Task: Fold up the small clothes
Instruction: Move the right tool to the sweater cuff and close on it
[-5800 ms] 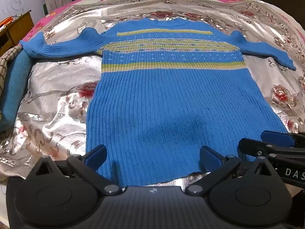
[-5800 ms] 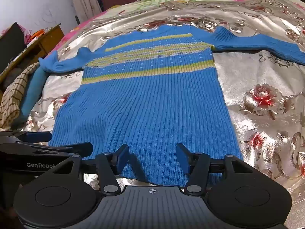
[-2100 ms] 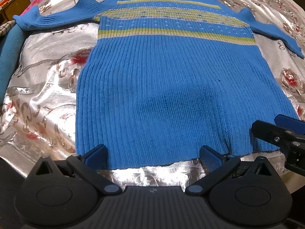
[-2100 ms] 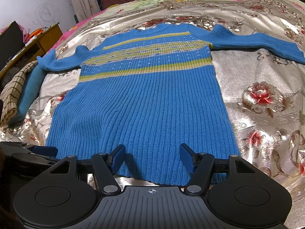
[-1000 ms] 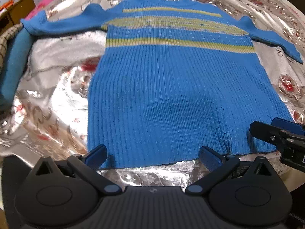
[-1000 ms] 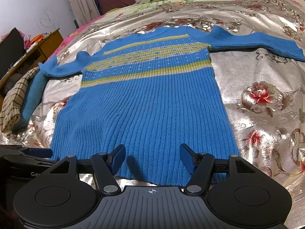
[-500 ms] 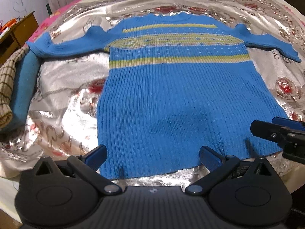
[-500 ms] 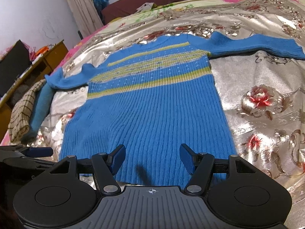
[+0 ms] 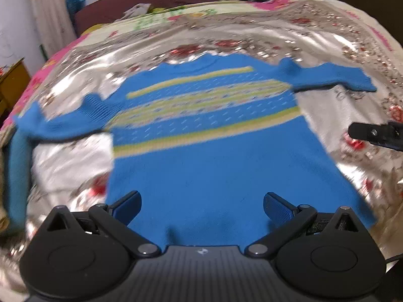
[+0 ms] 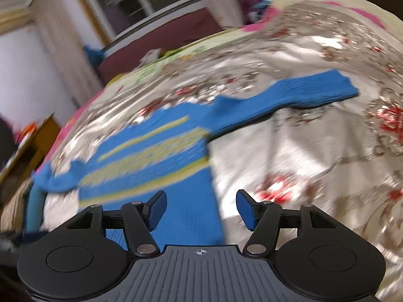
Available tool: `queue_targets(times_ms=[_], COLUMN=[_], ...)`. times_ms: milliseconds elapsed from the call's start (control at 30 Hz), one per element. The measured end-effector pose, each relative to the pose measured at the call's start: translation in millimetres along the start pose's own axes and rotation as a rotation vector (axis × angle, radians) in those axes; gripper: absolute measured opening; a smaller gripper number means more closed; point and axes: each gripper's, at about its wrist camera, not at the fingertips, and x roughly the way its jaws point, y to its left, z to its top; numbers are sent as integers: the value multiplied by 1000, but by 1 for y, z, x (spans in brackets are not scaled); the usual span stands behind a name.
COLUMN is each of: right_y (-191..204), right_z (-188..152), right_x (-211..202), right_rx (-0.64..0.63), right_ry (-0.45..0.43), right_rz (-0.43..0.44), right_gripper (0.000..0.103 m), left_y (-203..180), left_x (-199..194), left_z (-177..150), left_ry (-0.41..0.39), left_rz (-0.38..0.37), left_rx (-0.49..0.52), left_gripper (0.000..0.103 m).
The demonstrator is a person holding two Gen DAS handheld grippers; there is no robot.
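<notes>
A blue knit sweater (image 9: 214, 156) with yellow-green stripes lies flat on the bed, sleeves spread to both sides. My left gripper (image 9: 201, 205) hovers over the lower body of the sweater, jaws wide open and empty. My right gripper (image 10: 201, 209) hangs above the sweater's (image 10: 161, 166) right side edge; its jaws are closing a little, still wide, with nothing pressed between them. The right sleeve (image 10: 297, 100) stretches away ahead of it. Part of the right gripper (image 9: 375, 136) shows at the right edge of the left wrist view. Both views are blurred by motion.
A shiny floral bedspread (image 9: 352, 58) covers the bed. A folded teal cloth (image 9: 15, 176) lies at the bed's left edge, with a wooden cabinet (image 10: 30, 151) beyond it. A dark red headboard (image 9: 151, 2) and curtains stand at the far end.
Both grippers have risen and swung away from the hem. The right one has shifted and rolled toward the sweater's right edge and sleeve, jaws slightly narrower. The sweater lies as before.
</notes>
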Motion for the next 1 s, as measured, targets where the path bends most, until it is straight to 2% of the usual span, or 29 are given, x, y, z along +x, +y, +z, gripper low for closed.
queue_targets(times_ms=[167,433,633,767,867,1000], right_y=[-52,-149,-213,-242,-252,-258], right_z=[36,78,83,78,76,78], right_x=[14,49,77,95,103,108], right_rx=[120,413,666,804,847,868], right_ry=[-69,-144,-203,-235,-260,-287], right_rz=[-44,-90,-31,28,49,64], right_gripper=[49,40,38,37,33,33], left_y=[-30,-80,-102,-109,-112,-115], left_x=[17,51,72,77,79,80], left_z=[27,69,79,77,74,69], left_ry=[-31,-60,-39,-35,-22,-4], left_rz=[-44,-116,-155,-165,-174,-181], left_rx=[52,119,119,130,139,143], left_gripper=[103,103,103,103,103,103])
